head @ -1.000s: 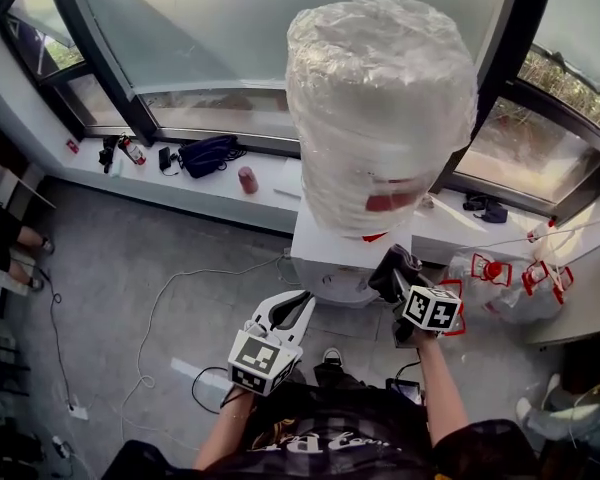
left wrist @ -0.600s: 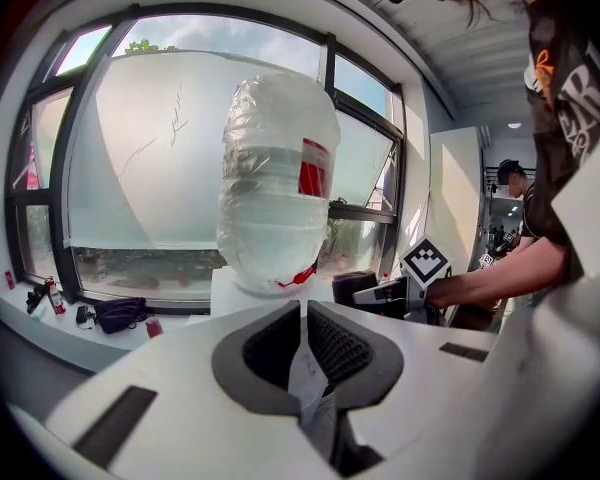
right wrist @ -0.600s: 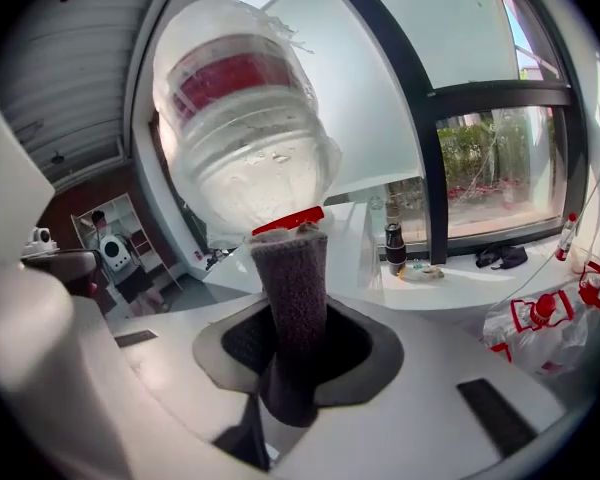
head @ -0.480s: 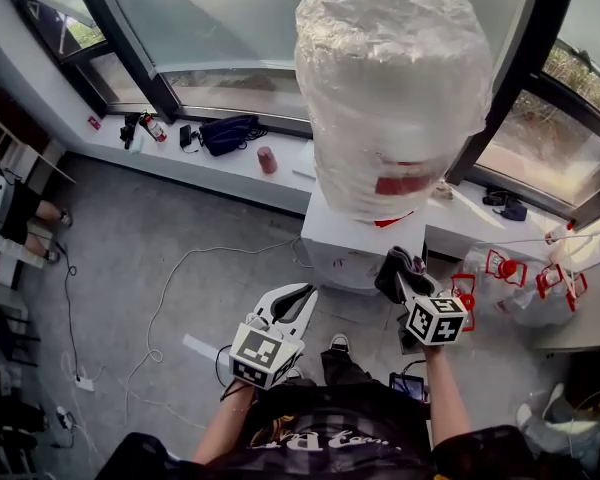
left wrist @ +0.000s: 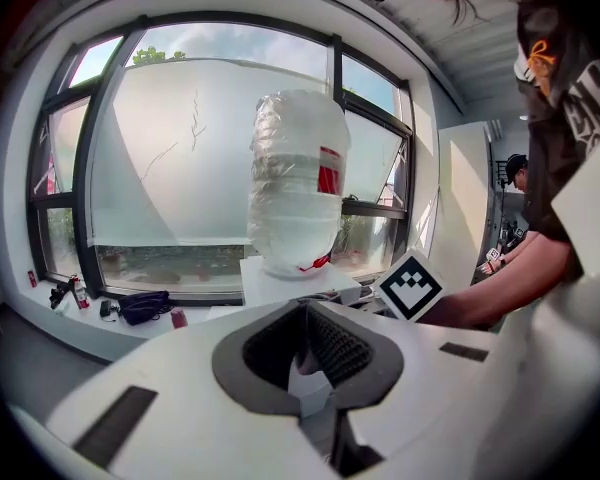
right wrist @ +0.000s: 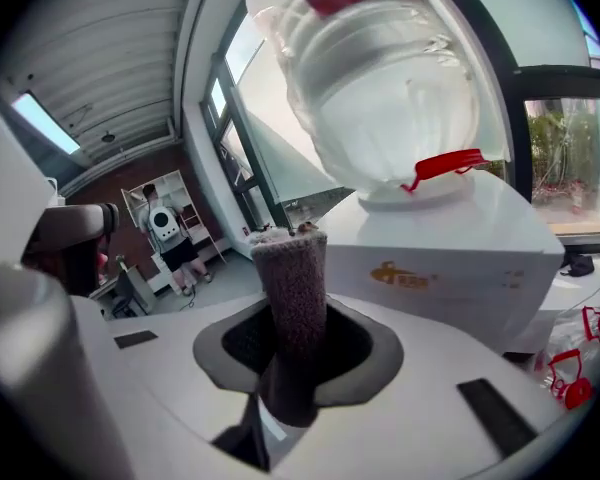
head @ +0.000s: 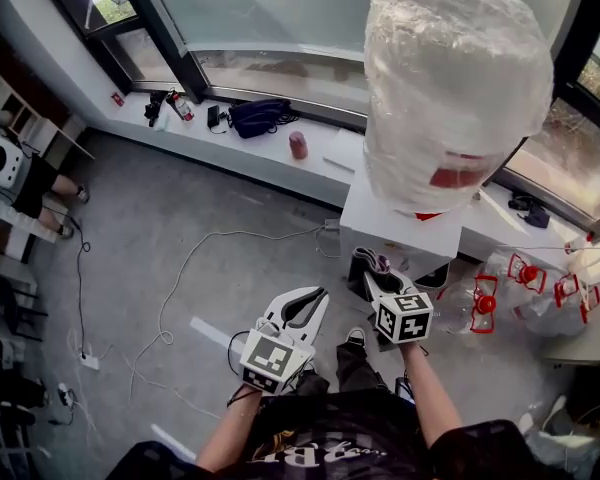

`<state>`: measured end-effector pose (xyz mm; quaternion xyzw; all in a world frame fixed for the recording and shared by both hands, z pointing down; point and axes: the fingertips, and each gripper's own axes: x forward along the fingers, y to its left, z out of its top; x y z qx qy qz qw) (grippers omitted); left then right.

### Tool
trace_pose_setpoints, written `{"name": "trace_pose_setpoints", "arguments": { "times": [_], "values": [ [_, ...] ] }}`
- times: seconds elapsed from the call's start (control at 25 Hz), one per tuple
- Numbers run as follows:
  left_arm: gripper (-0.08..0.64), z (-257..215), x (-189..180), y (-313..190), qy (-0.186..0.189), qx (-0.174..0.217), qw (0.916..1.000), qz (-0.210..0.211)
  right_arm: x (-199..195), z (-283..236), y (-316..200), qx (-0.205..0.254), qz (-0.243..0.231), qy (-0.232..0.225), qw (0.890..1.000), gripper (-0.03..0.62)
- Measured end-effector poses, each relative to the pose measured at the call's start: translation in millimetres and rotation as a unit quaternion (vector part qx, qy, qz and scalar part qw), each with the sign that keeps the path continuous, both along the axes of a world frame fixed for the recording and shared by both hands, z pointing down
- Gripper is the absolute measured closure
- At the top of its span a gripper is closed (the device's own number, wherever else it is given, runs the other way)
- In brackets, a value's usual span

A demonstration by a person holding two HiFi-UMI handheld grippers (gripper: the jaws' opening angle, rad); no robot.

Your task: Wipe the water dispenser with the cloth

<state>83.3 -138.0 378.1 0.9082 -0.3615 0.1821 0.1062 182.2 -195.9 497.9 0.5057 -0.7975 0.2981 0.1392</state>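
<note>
Head view: white box-shaped water dispenser point(head: 395, 230) sits at 1 o'clock. A big clear water bottle wrapped in plastic film point(head: 450, 88) stands upturned on it, long axis upright. Right gripper point(head: 372, 273) is at centre-right, forearm straight up from 6, jaws pointing to 11 at the dispenser's front. It pinches a dark grey-brown fuzzy cloth point(head: 364, 262), which is bunched just in front of the lower front; can't tell if it touches. Left gripper point(head: 315, 298) is at 6, held lower and well apart from the dispenser, pointing to 1. Window sill at 11 has a black bag point(head: 260, 116) and a red cup point(head: 298, 145). White cable point(head: 180, 278) lies on the grey floor at 9. Clear bottles with red caps point(head: 492, 298) lie at 3.

Left gripper view: left gripper point(left wrist: 304, 313) has its jaws closed together, nothing between them. Dispenser point(left wrist: 285, 280) and bottle point(left wrist: 295, 183) are dead ahead at 12, window behind. Right gripper's marker cube point(left wrist: 411, 286) is at 3.

Right gripper view: right gripper point(right wrist: 292, 348) is clamped on the cloth point(right wrist: 292, 278). The cloth is a folded strip standing upright out of the jaws, long axis 6 to 12. Dispenser point(right wrist: 450, 258) is close at 3, the bottle point(right wrist: 380, 78) tilted over it at 1.
</note>
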Motion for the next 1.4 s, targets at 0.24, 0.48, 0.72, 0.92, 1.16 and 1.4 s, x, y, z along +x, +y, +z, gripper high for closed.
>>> {"name": "trace_pose_setpoints", "arguments": {
  "times": [0.24, 0.48, 0.72, 0.92, 1.16, 1.4],
  "values": [
    [0.529, 17, -42, 13, -0.011, -0.007, 0.9999, 0.000, -56, 13, -25, 0.021, -0.013, 0.040, 0.999, 0.488],
    [0.529, 46, -66, 19, -0.015, -0.005, 0.9998, 0.013, -72, 28, -57, 0.061, 0.000, 0.088, 0.994, 0.488],
    [0.529, 72, -76, 27, -0.008, -0.009, 0.9989, 0.045, -50, 47, -65, 0.068, 0.039, 0.128, 0.989, 0.488],
    [0.529, 83, -64, 28, -0.007, -0.005, 0.9973, 0.073, -19, 53, -64, 0.078, 0.060, 0.162, 0.982, 0.486],
    [0.529, 82, -47, 38, 0.010, 0.006, 0.9946, 0.103, 37, 59, -39, 0.072, 0.109, 0.200, 0.971, 0.486],
    [0.529, 85, -38, 57, 0.001, 0.007, 0.9905, 0.137, 105, 62, -11, 0.057, 0.164, 0.229, 0.958, 0.486]
  ]
}}
